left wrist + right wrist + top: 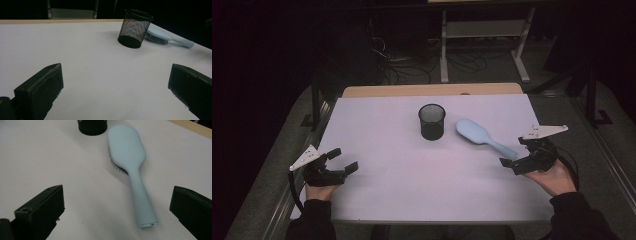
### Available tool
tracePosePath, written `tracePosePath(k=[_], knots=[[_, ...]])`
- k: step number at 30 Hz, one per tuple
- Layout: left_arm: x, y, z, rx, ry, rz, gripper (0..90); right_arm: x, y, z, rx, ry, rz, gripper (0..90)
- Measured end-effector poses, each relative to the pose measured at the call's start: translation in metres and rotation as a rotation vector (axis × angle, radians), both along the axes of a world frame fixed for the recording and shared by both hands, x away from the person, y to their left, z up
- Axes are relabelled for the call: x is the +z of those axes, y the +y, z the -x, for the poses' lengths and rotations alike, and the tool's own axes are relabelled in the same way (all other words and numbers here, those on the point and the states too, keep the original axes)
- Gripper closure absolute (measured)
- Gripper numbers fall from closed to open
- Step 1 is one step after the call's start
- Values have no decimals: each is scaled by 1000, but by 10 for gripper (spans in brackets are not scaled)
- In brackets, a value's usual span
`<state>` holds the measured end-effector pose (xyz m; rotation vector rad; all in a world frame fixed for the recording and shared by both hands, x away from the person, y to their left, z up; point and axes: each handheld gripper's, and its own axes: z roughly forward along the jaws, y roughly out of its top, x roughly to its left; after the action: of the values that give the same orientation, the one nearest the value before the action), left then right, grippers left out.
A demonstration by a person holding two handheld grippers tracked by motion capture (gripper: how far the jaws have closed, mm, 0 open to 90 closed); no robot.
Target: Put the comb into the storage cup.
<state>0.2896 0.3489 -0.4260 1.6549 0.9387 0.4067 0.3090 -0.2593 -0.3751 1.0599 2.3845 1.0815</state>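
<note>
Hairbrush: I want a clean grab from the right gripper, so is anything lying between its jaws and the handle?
Nothing visible does. The right gripper is open, and bare table is all that lies between it and the hairbrush handle, which points toward it.

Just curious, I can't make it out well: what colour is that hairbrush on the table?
The hairbrush is pale blue, clearest in the right gripper view.

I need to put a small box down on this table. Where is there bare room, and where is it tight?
The widest bare patch is the near middle of the white table top, between the left hand-held gripper and the right hand-held gripper. The far left, beside the black mesh cup, is free too. It is tight at the far right, where the light blue hairbrush lies close to the cup.
</note>
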Motion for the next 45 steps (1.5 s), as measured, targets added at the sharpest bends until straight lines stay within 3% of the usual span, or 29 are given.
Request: tracePosePath(k=[24,45], knots=[[-1,0,-2,-5,10,-3,0,19,-1,-29,16,35,37,0],[-1,0,-3,-5,11,-2,0,27,13,-55,61,47,99,0]])
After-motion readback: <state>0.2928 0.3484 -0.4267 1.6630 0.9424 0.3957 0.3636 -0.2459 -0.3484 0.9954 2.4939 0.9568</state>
